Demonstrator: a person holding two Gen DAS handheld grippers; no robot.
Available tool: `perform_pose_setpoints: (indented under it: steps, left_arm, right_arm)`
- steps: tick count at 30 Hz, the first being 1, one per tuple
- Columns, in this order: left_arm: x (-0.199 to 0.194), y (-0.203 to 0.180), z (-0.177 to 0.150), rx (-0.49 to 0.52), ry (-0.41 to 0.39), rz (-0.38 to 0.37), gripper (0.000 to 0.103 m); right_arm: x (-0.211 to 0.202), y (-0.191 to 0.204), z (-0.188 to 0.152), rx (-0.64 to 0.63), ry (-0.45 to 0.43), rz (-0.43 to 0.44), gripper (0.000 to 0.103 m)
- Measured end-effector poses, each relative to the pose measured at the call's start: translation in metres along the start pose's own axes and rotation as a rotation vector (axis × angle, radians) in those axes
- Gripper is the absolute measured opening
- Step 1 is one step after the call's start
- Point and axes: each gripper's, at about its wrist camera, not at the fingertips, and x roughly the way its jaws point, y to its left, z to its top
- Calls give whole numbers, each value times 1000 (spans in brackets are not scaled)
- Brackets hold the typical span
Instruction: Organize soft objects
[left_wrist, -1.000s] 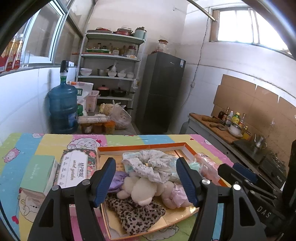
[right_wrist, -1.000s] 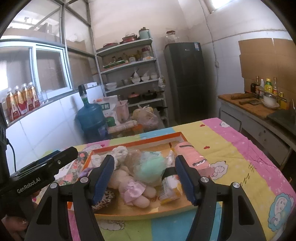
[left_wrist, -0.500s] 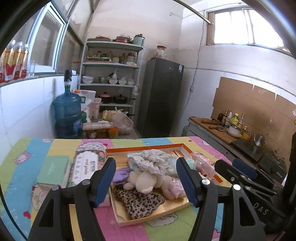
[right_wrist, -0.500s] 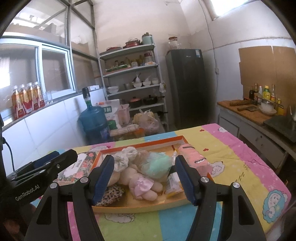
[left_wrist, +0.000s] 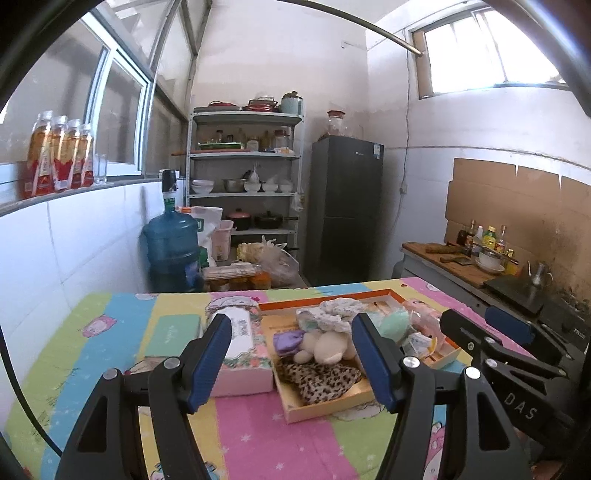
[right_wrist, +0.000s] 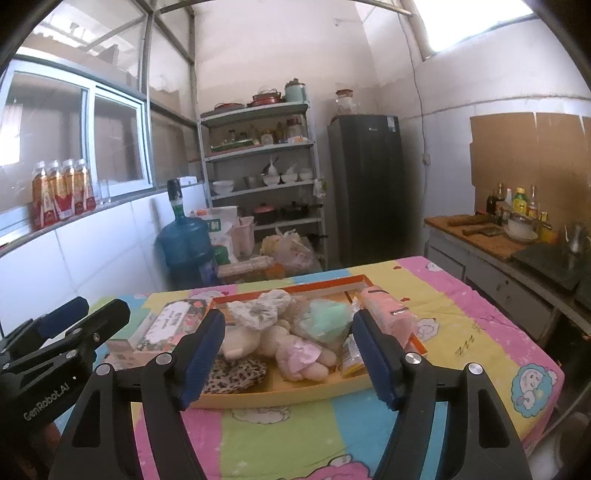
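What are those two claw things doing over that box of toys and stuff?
A person holds a claw in each hand. The left claw and right claw are both open and empty, hanging above the table in front of an orange tray. The tray is piled with soft things: a plush doll, a leopard-print cloth, a floral scrunchie and a mint-green pouf. Nothing is being gripped.
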Motion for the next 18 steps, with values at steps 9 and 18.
perform_pose_setpoints:
  steps: [9, 18]
  left_arm:
    - [-36, 29, -17, -18, -8, 71, 67]
    - [-70, 57, -31, -29, -31, 136, 67]
  right_arm:
    - [-23, 36, -13, -34, -18, 27, 73]
    - [-43, 72, -28, -68, -21, 59, 73]
